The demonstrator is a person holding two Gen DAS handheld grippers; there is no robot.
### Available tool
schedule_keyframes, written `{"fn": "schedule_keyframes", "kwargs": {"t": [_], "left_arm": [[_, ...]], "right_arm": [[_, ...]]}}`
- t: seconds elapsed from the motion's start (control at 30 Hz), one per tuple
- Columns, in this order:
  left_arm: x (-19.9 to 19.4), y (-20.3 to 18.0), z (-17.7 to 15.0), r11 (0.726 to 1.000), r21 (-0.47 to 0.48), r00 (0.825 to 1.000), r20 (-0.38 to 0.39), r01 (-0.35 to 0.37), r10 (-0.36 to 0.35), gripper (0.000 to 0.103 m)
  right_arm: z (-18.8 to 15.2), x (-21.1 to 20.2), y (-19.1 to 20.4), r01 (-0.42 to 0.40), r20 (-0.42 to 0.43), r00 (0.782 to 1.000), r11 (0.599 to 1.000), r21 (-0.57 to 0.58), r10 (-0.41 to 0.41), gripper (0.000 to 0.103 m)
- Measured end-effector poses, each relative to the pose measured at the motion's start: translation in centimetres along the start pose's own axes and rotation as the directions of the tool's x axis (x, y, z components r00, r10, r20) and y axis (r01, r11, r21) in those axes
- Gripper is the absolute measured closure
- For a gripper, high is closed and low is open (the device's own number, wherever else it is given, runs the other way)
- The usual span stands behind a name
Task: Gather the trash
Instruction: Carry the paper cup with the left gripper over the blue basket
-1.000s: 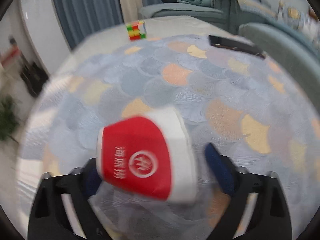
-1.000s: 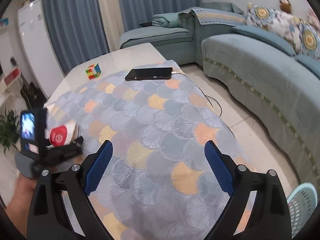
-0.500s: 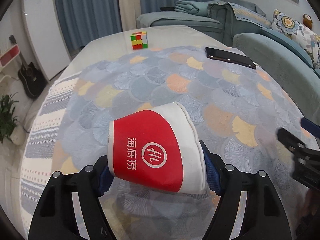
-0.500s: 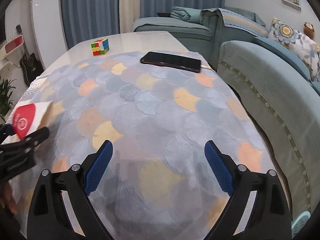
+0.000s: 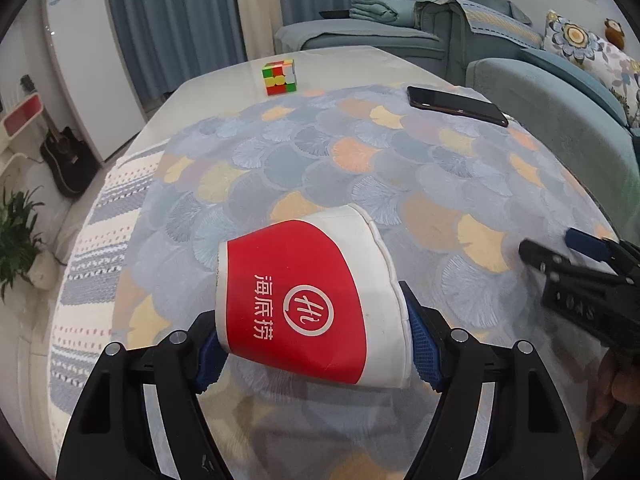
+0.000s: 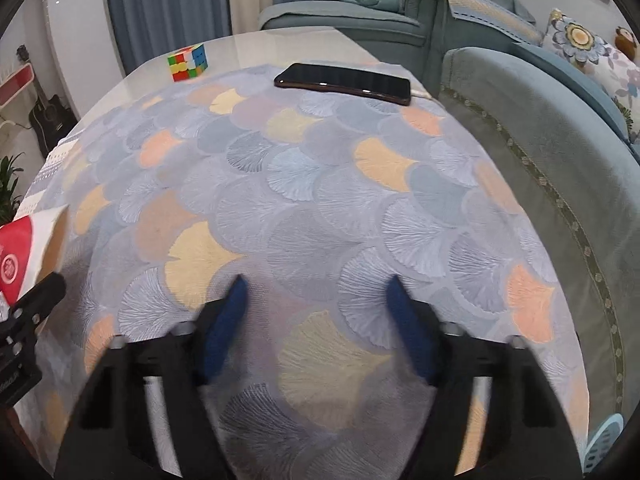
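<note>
Sideways between our left gripper's [image 5: 312, 344] blue pads lies the red-and-white paper cup [image 5: 308, 304], clamped at base and rim above the fan-patterned blue tablecloth [image 5: 360, 168]. Our right gripper [image 6: 318, 320] hovers empty over the same cloth, blurred, fingers spread apart. Farther back sit a multicoloured puzzle cube [image 5: 279, 77] and a flat black phone [image 5: 456, 105].

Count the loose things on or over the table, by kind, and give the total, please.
Paper cup: 1, held between the fingers of the left gripper
Puzzle cube: 1
Phone: 1
Total: 3
</note>
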State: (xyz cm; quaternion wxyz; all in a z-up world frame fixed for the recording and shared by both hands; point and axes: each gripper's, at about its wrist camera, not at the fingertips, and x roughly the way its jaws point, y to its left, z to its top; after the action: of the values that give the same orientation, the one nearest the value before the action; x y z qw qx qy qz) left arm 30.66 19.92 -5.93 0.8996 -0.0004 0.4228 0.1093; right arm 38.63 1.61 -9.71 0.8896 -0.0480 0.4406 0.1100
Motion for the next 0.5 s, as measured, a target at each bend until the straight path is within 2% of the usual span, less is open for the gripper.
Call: {"fn": "schedule_keyframes", "kwargs": {"t": [0.03, 0.1, 0.17, 0.3, 0.5], "left_arm": [[-0.6, 0.1, -0.2, 1.000, -0.005, 1.000, 0.004, 0.000, 0.000, 0.031], [-1.8, 0.4, -0.4, 1.000, -0.016, 1.000, 0.012, 0.002, -0.002, 0.031], [-2.9, 0.4, -0.6, 1.000, -0.019, 1.000, 0.022, 0.004, -0.004, 0.031], [-6.0, -0.1, -0.5, 1.000, 0.017, 0.997, 0.072, -0.003, 0.001, 0.031], [-10.4, -0.4, 0.3, 0.998, -0.023, 0.988, 0.147, 0.054, -0.050, 0.031]], "right_arm": [[-0.1, -0.2, 0.1, 0.001, 0.003, 1.000, 1.000, -0.008, -0.001, 0.055], [-0.3, -0.6, 0.4, 0.000, 0.005, 1.000, 0.999, -0.041, 0.001, 0.075], [-0.5, -1.0, 0.9, -0.002, 0.003, 1.000, 0.998, -0.065, 0.003, 0.087], [-0.6, -2.7, 1.6, -0.008, 0.043, 0.999, 0.996, -0.085, 0.012, 0.097], [0.2, -7.2, 1.6, -0.053, 0.142, 0.988, 0.997, -0.051, 0.060, 0.098]]}}
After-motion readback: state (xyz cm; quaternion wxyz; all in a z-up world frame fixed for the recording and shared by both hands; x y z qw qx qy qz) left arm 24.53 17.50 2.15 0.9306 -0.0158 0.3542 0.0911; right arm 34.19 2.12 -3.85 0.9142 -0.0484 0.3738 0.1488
